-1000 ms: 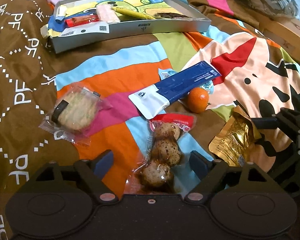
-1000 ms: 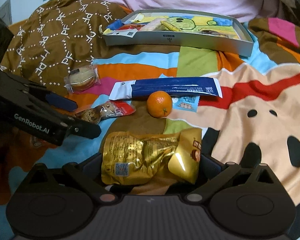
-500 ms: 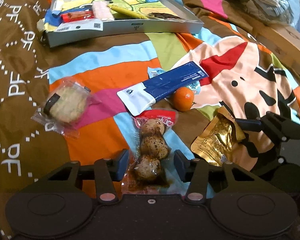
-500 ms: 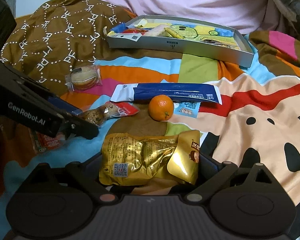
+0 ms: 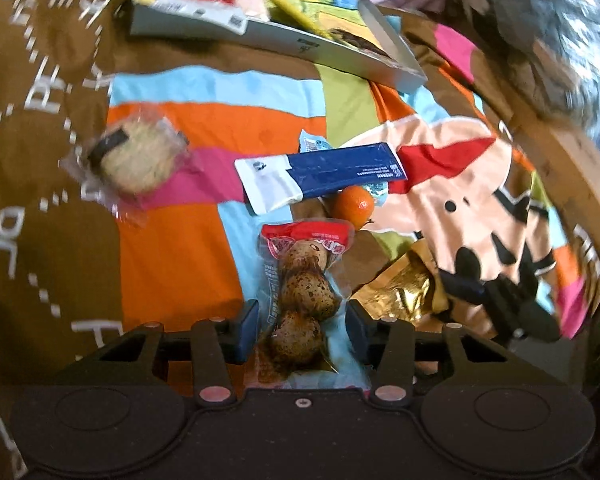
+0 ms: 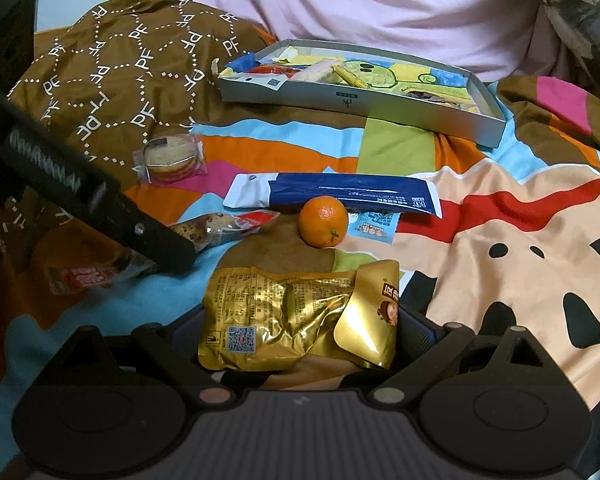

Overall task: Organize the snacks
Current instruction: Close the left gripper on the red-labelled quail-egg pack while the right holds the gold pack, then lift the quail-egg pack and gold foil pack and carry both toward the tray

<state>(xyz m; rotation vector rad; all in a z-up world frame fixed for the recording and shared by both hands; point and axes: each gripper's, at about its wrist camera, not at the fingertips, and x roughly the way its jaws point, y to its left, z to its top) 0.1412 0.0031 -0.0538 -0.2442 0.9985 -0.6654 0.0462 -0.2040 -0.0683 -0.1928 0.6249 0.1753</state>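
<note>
My left gripper (image 5: pixel 300 330) is shut on a clear pack of speckled eggs (image 5: pixel 304 284) with a red top, lifted slightly off the blanket. My right gripper (image 6: pixel 300 332) is shut on a gold foil pouch (image 6: pixel 296 316). A grey tray (image 6: pixel 352 98) holding several snacks sits at the back; it also shows in the left wrist view (image 5: pixel 284 40). A blue and white packet (image 6: pixel 332 196), an orange (image 6: pixel 323 221) and a wrapped round cookie (image 6: pixel 172 158) lie between.
A small red-labelled packet (image 6: pixel 86 278) lies under the left gripper's arm (image 6: pixel 80 192). A pink pillow (image 6: pixel 380 4) lies behind the tray. A wooden bed edge (image 5: pixel 560 152) runs along the right. A small light-blue sachet (image 6: pixel 374 228) sits beside the orange.
My left gripper closed on the egg pack and has tilted and lifted with it. My right gripper keeps hold of the gold pouch and has risen slightly.
</note>
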